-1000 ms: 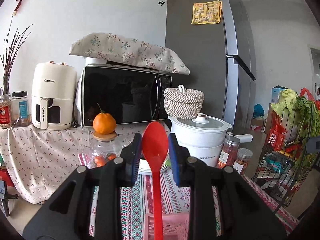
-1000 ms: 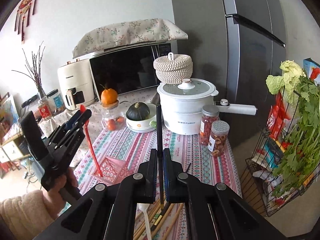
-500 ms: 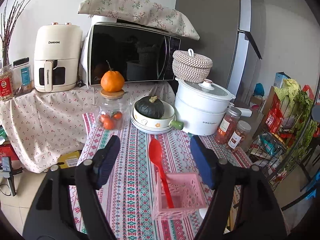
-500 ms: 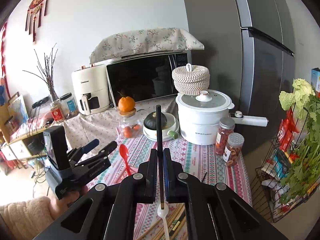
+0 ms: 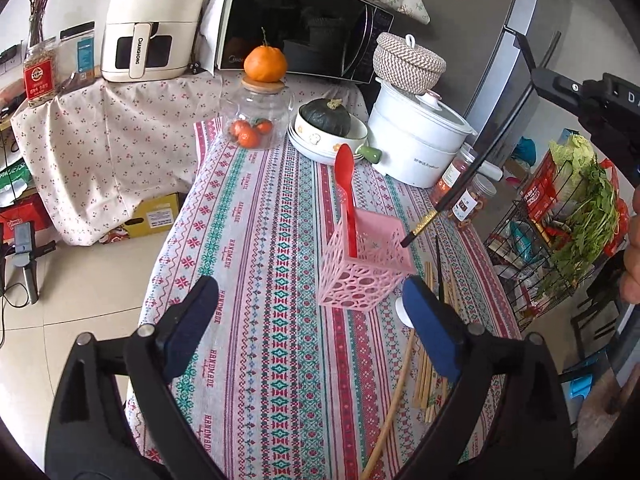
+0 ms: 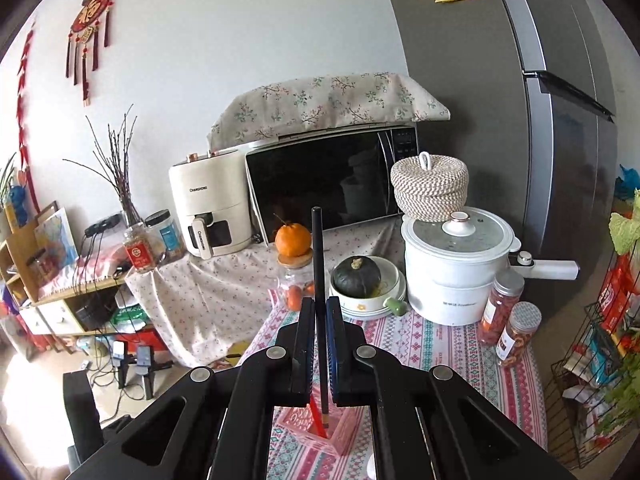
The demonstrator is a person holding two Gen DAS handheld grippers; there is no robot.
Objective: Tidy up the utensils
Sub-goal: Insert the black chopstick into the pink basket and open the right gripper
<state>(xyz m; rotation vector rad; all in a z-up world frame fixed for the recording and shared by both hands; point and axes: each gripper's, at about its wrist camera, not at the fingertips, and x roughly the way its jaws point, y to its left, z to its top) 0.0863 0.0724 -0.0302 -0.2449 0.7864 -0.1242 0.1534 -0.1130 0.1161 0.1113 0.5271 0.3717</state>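
A pink lattice basket (image 5: 360,276) stands on the patterned tablecloth (image 5: 256,280). In it a red spoon (image 5: 346,184) stands upright, bowl end up. My left gripper (image 5: 308,294) hangs short of the basket; its jaws are opening wide with nothing between them. My right gripper (image 6: 320,304) is shut on a black chopstick (image 6: 317,248). In the left wrist view that chopstick (image 5: 480,152) slants down from the upper right, its gold-banded tip over the basket's right rim. Loose wooden chopsticks (image 5: 424,368) and a white spoon (image 5: 402,312) lie to the basket's right.
Behind the basket stand a glass jar (image 5: 256,120) topped by an orange, a bowl with a green squash (image 5: 326,120), a white pot (image 5: 416,140) and two spice jars (image 5: 468,196). A wire rack of greens (image 5: 568,220) stands right of the table.
My left gripper let go of the red spoon, opened wide, drew back and tilted down; the spoon now stands in the basket. My right gripper carried the black chopstick over to the basket.
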